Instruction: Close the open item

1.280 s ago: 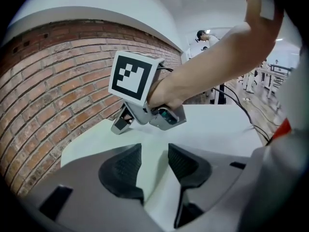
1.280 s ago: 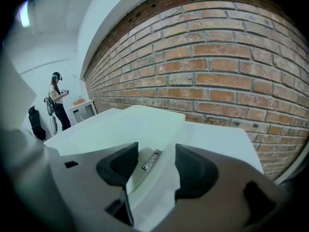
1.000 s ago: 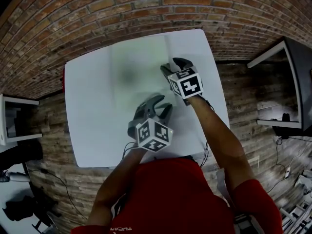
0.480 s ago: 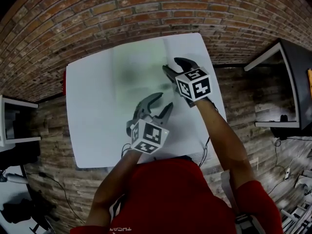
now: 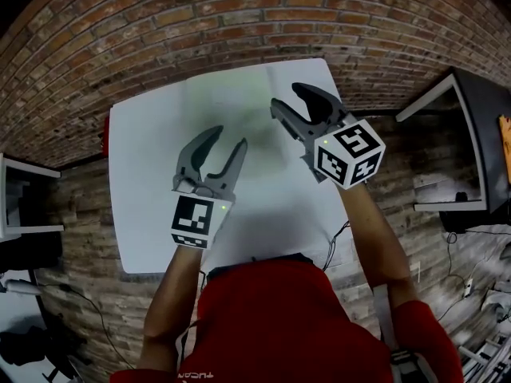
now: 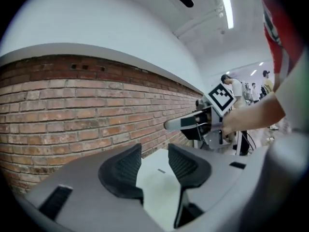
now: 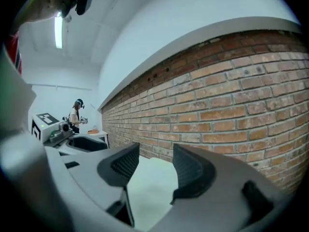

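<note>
Nothing open shows in any view, so where the thing to be closed sits cannot be told. The white counter (image 5: 152, 182) looks bare. There is only a faint greenish patch toward its far side and a sliver of something red (image 5: 104, 130) at its left edge, too small to name. The left gripper (image 5: 227, 138) hangs over the middle of the counter with its jaws well apart but closing a little. Its own view shows only bare counter top and a tiny dark mark between the pads, so it holds nothing. The right gripper (image 5: 287, 96) is raised nearer the far right corner and points toward the brick wall (image 7: 231, 105). Its jaws are wide apart and also empty. With the thing out of sight, its weight, stiffness and surface cannot be judged from here, and any grip point is a guess. In general, a lid, flap or door is probably best moved by its free edge, away from the hinge. The other gripper could steady the body so a light thing does not slide on the smooth counter.
</note>
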`<state>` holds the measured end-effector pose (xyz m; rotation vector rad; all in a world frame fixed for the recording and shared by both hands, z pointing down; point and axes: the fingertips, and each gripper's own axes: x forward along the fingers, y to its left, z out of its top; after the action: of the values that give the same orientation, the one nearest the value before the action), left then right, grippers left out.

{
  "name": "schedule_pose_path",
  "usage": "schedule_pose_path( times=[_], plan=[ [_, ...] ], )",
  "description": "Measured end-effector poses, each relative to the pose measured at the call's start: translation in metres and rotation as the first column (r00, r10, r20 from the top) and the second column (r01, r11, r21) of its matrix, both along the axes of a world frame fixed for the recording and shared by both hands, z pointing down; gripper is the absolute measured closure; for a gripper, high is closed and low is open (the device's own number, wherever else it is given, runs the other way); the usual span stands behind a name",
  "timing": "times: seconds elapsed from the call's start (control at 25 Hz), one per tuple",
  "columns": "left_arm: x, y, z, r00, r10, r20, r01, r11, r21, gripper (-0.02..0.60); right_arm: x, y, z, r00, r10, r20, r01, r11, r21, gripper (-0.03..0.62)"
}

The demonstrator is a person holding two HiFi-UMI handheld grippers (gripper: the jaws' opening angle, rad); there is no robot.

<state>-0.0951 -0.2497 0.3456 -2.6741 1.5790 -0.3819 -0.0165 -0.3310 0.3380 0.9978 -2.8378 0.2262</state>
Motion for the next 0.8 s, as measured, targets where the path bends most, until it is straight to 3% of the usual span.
schedule_pose_path(
  times=[0.32,0.6,0.68,0.8],
  plan=[
    [-0.025,0.011,-0.065,0.995,-0.021,-0.098,0.032,0.992,0.119,0.455,-0.005,0.039,-0.063,0.996,-0.080,0.049,0.071,0.985,0.159,0.364],
    [-0.027,0.026,-0.101,0.988,0.011,-0.154,0.018,0.982,0.186,0.501,-0.022,0.079,-0.091,0.983,-0.186,0.005,0.178,0.949,0.261,0.366],
    [-0.026,0.032,-0.110,0.986,0.023,-0.167,0.011,0.979,0.202,0.515,-0.026,0.090,-0.099,0.977,-0.213,0.009,0.202,0.938,0.284,0.394],
    [-0.026,0.039,-0.122,0.982,0.035,-0.185,0.008,0.974,0.227,0.531,-0.032,0.103,-0.106,0.971,-0.240,0.020,0.223,0.927,0.300,0.487]
  ],
)
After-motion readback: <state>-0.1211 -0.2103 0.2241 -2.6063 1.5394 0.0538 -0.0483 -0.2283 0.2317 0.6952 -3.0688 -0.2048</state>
